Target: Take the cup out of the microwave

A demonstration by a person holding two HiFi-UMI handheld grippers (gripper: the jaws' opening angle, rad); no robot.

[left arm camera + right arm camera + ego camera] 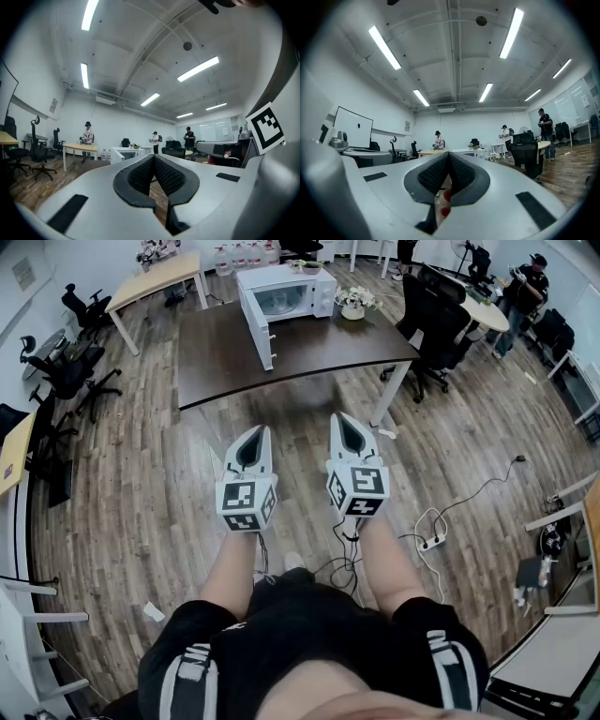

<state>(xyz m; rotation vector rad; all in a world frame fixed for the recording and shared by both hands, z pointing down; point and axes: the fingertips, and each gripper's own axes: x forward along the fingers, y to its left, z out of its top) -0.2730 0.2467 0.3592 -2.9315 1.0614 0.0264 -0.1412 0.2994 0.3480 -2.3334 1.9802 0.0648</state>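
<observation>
A white microwave [286, 293] stands at the far side of a dark table [309, 348], its door [256, 329] swung open toward me. I cannot make out a cup inside it. My left gripper [254, 432] and right gripper [345, 420] are held side by side over the wooden floor, short of the table's near edge, and point level at it. In the left gripper view the left gripper [153, 157] has its pads meeting at the tips with nothing between them. The right gripper [449, 154] in its own view is likewise shut and empty.
A small flower pot [353, 304] sits on the table right of the microwave. Black office chairs [433, 320] stand at the table's right end. A light wooden table [155, 279] is at the back left. A power strip with cables [431, 540] lies on the floor at right.
</observation>
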